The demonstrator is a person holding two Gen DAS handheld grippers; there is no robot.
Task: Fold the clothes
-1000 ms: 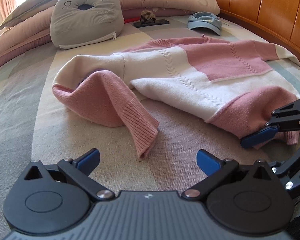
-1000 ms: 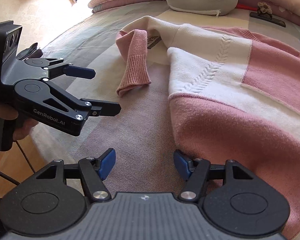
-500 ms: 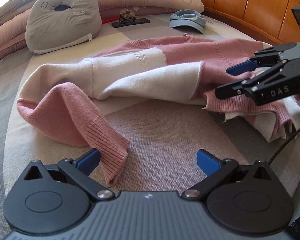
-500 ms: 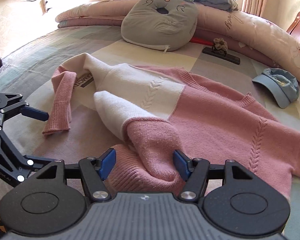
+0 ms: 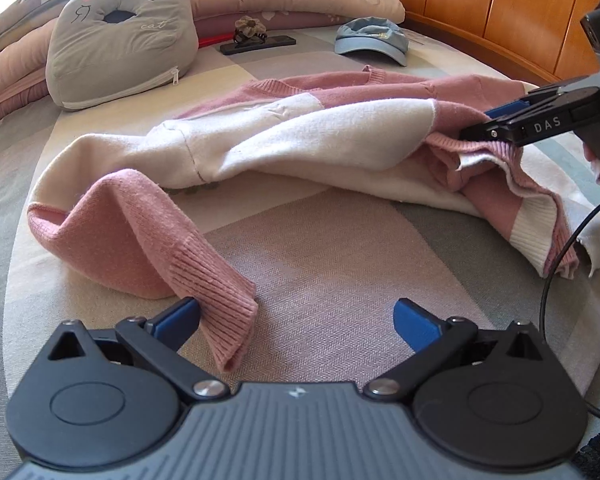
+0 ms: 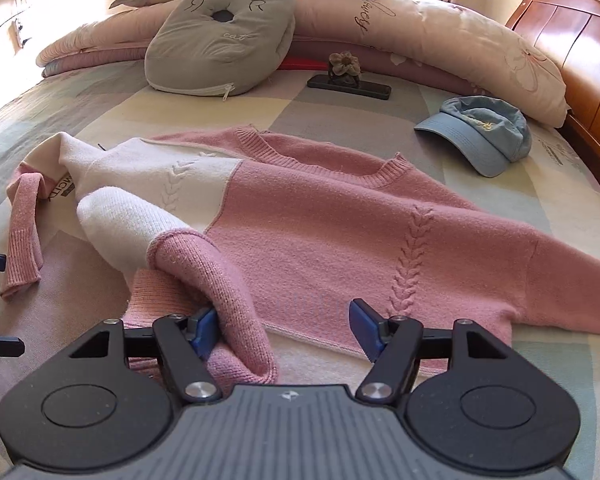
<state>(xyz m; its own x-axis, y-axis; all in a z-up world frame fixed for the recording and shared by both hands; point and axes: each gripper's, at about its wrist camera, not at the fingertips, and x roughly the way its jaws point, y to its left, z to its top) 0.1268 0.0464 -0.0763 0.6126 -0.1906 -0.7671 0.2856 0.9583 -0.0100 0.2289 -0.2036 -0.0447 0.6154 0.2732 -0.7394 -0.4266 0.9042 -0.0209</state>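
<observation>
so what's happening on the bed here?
A person is folding a pink and cream sweater on the bed, a gripper in each hand. The right tongs have lifted a hem corner off the bed; the knit drapes over one blue pad, and the jaws are opening, not clamped. The left tongs are open around the pink sleeve cuff, which touches one pad. A blue cap and grey cat pillow lie untouched.

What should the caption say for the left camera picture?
Open left gripper beside a pink sweater sleeve cuff on the bed.
</observation>
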